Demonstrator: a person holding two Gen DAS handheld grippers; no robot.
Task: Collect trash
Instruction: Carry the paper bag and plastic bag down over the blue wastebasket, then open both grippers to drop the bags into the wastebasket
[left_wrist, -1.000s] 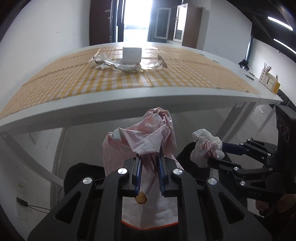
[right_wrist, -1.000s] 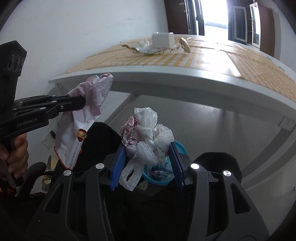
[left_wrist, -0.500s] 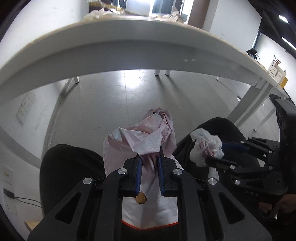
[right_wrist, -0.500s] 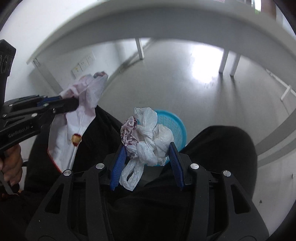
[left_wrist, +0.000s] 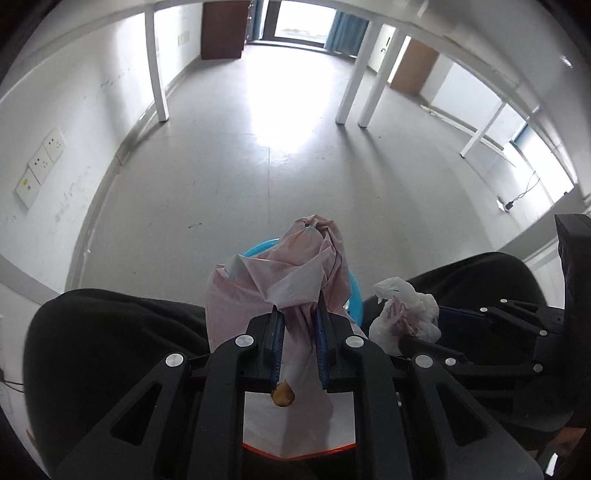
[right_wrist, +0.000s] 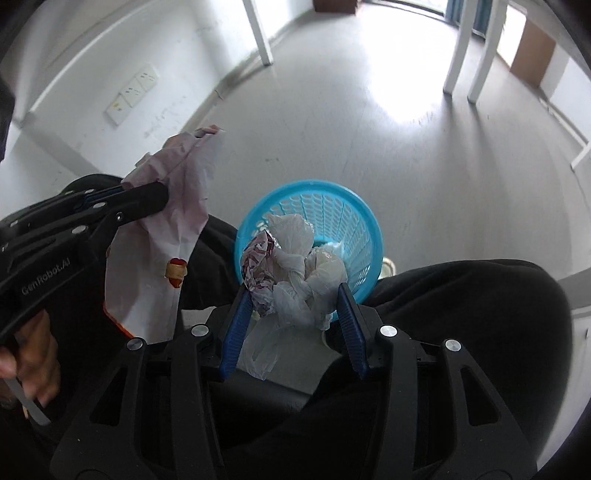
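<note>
The left claw (left_wrist: 298, 321) is clamped tight on a crumpled pink paper wrapper (left_wrist: 291, 280), its blue pads pinching the bunched paper so the rest billows up and hangs down below, with a small brown-and-red spot and an orange edge at the bottom. From the right wrist view the same wrapper (right_wrist: 173, 206) dangles off that claw (right_wrist: 162, 194) out to the left of the basket, above a dark-trousered knee. The right claw (right_wrist: 291, 295) is closed on a wad of white plastic bags (right_wrist: 295, 273) with some red print on it, the wad filling the gap between the blue fingers (right_wrist: 236, 325). That wad hangs directly over the mouth of a blue plastic basket (right_wrist: 332, 210), which stands on the pale grey floor (right_wrist: 369, 129) between the person's knees. Something white lies down inside the basket. Further out, white table legs (left_wrist: 157, 62) stand on the floor, and wall sockets (left_wrist: 40, 166) sit low on the left wall.
</note>
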